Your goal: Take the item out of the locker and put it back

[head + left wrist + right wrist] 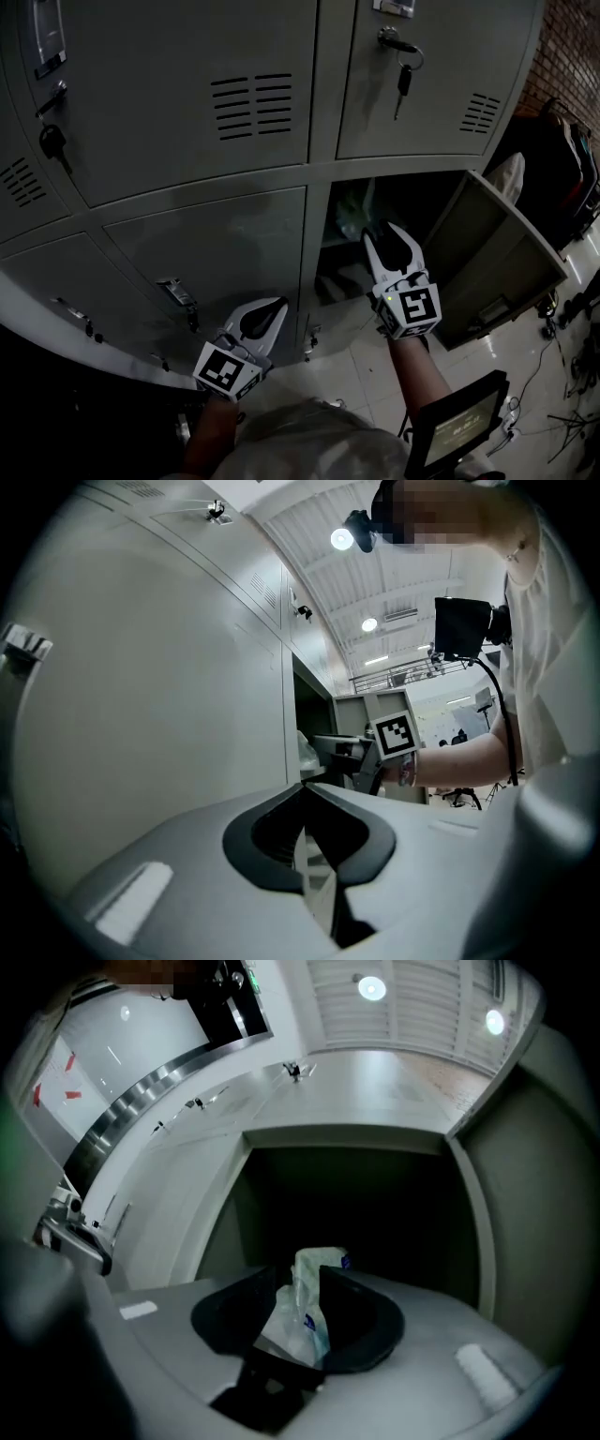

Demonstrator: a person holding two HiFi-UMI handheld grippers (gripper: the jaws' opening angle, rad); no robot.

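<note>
Grey lockers (187, 141), one compartment (427, 202) open: right gripper (382, 232) jaws apart around bag (305, 1309) inside, left gripper (302, 787) jaws together; whether it is coming out or going back, I cannot tell.

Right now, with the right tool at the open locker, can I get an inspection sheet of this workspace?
Surface: pale tiled floor below a bank of grey lockers.
Job's things: open locker, its door swung out; plastic bag at its mouth.
Clutter: keys hanging in the locks of closed doors.
Tools: right tool open, the bag between its jaws, apparently not pinched; left tool shut, empty, beside a closed door.
Cables: loose leads on the floor at right.
Surroundings: brick wall; small screen at the person's waist.
</note>
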